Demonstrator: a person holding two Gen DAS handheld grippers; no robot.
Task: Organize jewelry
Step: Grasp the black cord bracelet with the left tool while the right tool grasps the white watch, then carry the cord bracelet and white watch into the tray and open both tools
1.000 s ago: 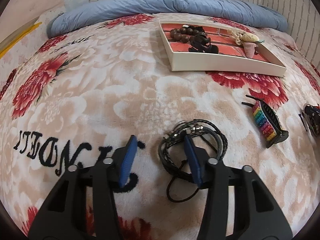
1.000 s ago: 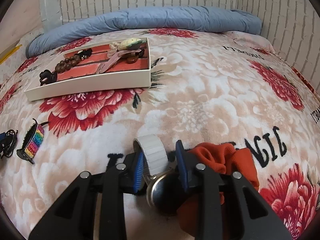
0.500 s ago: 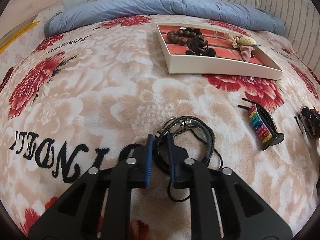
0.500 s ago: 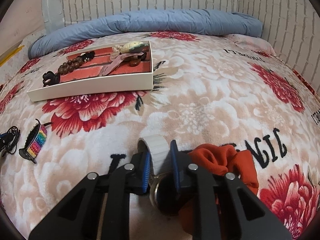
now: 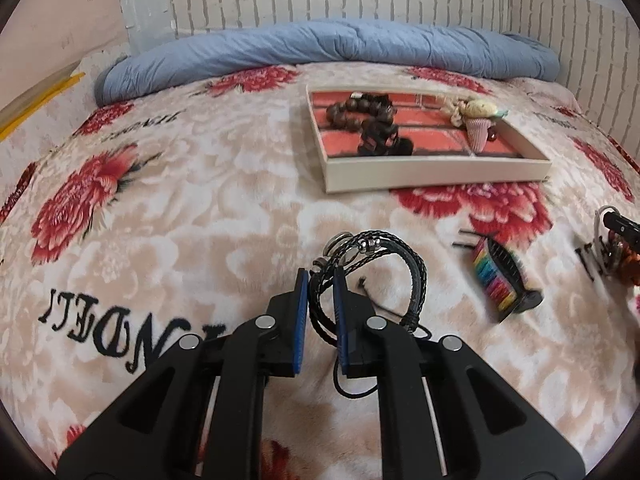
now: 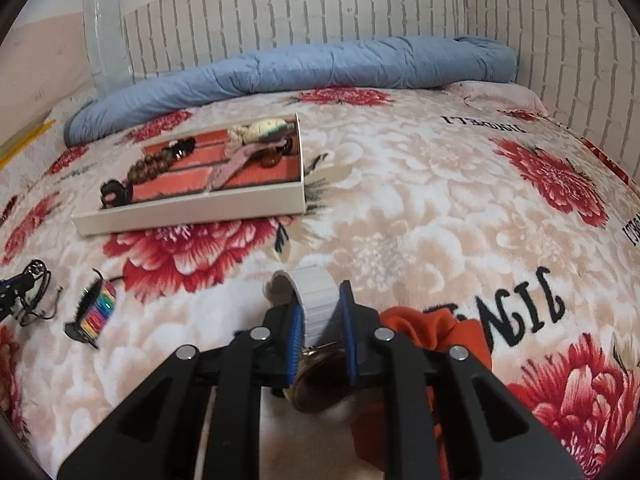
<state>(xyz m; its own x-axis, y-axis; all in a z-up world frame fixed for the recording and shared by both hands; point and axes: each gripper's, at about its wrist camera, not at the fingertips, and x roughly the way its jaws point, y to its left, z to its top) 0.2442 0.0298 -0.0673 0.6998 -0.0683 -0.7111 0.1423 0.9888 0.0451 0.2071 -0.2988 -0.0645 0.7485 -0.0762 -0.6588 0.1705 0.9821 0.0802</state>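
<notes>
My left gripper [image 5: 321, 276] is shut on a black braided bracelet [image 5: 376, 252] with metal beads and holds it just above the flowered blanket. My right gripper [image 6: 320, 300] is shut on the white band of a watch [image 6: 316, 300], whose round case hangs below the fingers. A cream jewelry tray [image 5: 432, 172] with a red lining lies further back and holds brown beads, a black clip and a shell ornament; it also shows in the right wrist view [image 6: 192, 212].
A rainbow hair claw [image 5: 500, 276] lies right of the bracelet and also shows in the right wrist view [image 6: 94, 312]. An orange scrunchie [image 6: 436, 324] lies beside the watch. A rolled blue quilt [image 5: 320, 48] lines the brick wall.
Both grippers closed, the left on the bracelet and the right on the watch band, then lifted them off the blanket. The views have risen and tilted up.
</notes>
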